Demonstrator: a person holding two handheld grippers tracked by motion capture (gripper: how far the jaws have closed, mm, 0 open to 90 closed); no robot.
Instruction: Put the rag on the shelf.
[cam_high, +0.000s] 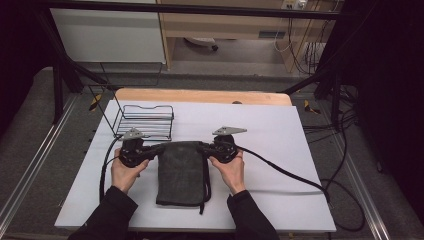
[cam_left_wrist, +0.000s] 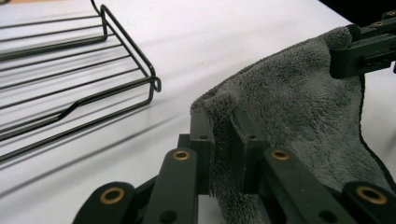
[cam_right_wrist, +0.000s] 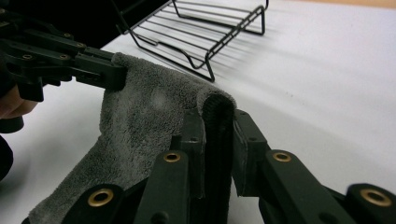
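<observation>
Fingers of the left gripper clamped on one far corner of the grey towel; right gripper pinches the other far corner. Towel hangs between them, its lower part lying on the white bench. Black wire rack sits on the bench just beyond the left gripper

Dark grey fleecy towel, folded into a long rectangle, lies on the white table sheet just in front of the black wire rack. Its far edge is lifted: left gripper clamps the far-left corner, right gripper the far-right corner. Near end rests flat; a dark trim edge trails along the right side.
</observation>
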